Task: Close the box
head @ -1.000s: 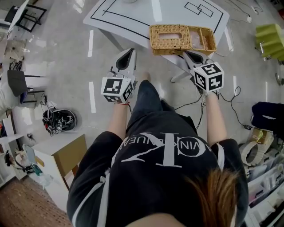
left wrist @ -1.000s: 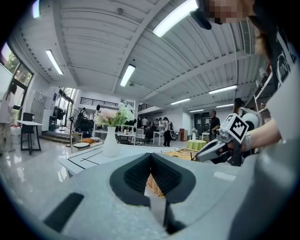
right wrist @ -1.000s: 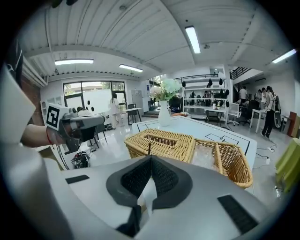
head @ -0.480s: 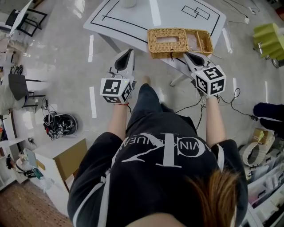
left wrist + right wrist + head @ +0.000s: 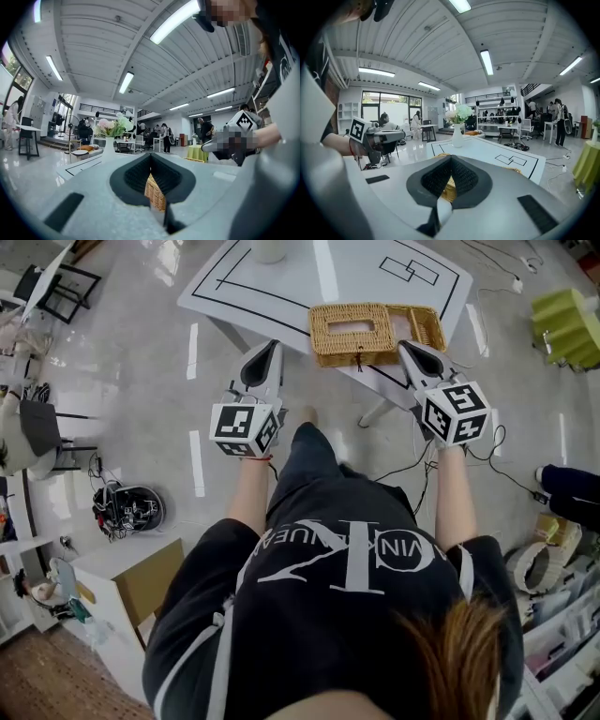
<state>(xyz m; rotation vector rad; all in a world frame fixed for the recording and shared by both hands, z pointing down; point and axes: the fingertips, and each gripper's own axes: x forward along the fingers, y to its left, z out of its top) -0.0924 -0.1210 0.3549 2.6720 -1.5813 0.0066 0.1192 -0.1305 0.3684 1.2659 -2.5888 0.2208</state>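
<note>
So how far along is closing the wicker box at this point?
Done: nothing visible. The wicker box at the edge of the table appears open, its two halves lying side by side. In hand: nothing. The left gripper and right gripper hover near it with their jaws together, both empty. Left: swing one half over and seat it.

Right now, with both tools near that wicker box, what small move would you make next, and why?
Probably ease the right gripper forward onto the open right section of the wicker box to start folding it shut. That gripper's jaws are together and its tip sits at the box's near edge on that side, while the left gripper is farther away, short of the table.
</note>
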